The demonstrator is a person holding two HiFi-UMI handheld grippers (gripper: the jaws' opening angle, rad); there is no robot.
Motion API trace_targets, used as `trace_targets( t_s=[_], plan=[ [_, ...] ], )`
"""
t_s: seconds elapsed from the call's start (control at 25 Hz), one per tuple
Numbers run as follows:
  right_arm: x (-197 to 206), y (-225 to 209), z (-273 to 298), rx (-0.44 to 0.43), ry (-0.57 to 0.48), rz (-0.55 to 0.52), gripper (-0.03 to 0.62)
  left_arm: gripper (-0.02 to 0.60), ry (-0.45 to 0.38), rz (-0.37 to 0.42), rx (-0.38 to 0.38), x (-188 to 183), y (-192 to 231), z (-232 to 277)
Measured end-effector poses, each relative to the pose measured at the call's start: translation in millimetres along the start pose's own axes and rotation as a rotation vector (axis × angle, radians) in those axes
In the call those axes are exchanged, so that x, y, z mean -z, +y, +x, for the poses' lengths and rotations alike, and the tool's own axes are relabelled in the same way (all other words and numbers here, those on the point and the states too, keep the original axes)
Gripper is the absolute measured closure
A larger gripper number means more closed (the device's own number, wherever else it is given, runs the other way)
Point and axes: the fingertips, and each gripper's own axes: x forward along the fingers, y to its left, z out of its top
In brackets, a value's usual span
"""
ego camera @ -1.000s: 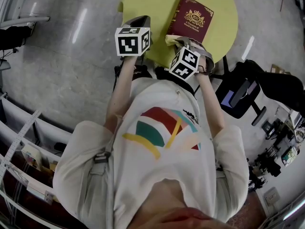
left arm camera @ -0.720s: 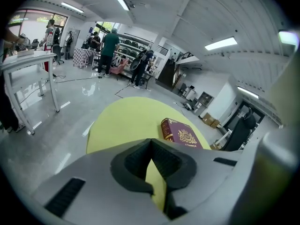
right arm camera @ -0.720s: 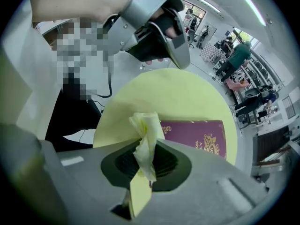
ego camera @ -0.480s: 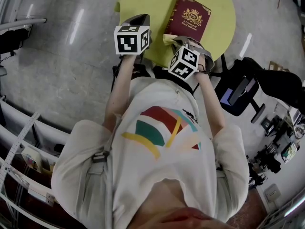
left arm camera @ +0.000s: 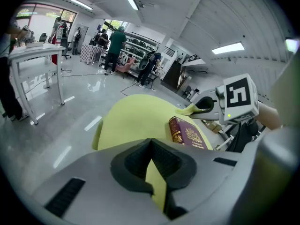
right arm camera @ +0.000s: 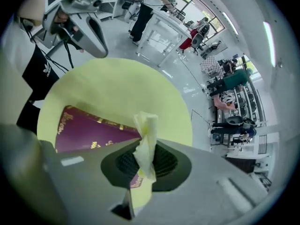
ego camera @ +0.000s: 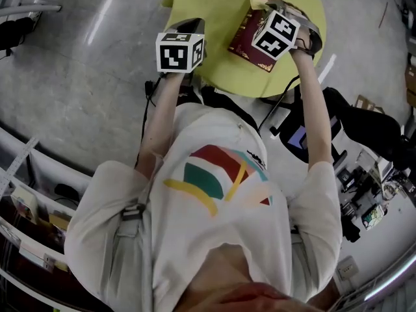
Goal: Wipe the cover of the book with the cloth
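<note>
A maroon book (ego camera: pixel 247 39) with gold print lies flat on the round yellow table (ego camera: pixel 214 5). My right gripper (ego camera: pixel 272 6) is over the book's far end, shut on a pale yellow cloth (ego camera: pixel 258 2). In the right gripper view the cloth (right arm camera: pixel 146 125) stands bunched between the jaws of the right gripper (right arm camera: pixel 143 146), with the book (right arm camera: pixel 89 130) just below. Whether the cloth touches the cover I cannot tell. My left gripper (ego camera: pixel 188 27) hovers at the table's near left edge, shut and empty; in its own view the left gripper (left arm camera: pixel 151 146) faces the book (left arm camera: pixel 190 134).
The table (left arm camera: pixel 133 118) stands on a grey polished floor (ego camera: pixel 84 77). A dark office chair (ego camera: pixel 338 116) is at the right behind the table. White tables (left arm camera: pixel 35 55) and several people stand far off in the hall.
My right gripper has carried the cloth from the book's near end along the cover to its far end. The left gripper has stayed in place.
</note>
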Motion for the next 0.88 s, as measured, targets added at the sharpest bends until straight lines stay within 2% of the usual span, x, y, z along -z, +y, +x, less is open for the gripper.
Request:
trace_targets(
  t_s=[0.16,0.52,0.88],
  plan=[
    [-4,-14,21,-0.015,0.045,-0.107,0.565,0.566,0.002,-0.050,-0.015,10,11,1],
    [-6,-7,62,-0.124,0.177,-0.377,0.565,0.566,0.020,-0.118,-0.020,29,25,5],
    [-11,-1,60,-0.192,0.210,-0.418,0.565,0.566,0.023,-0.145,-0.010,31,28,8]
  ],
)
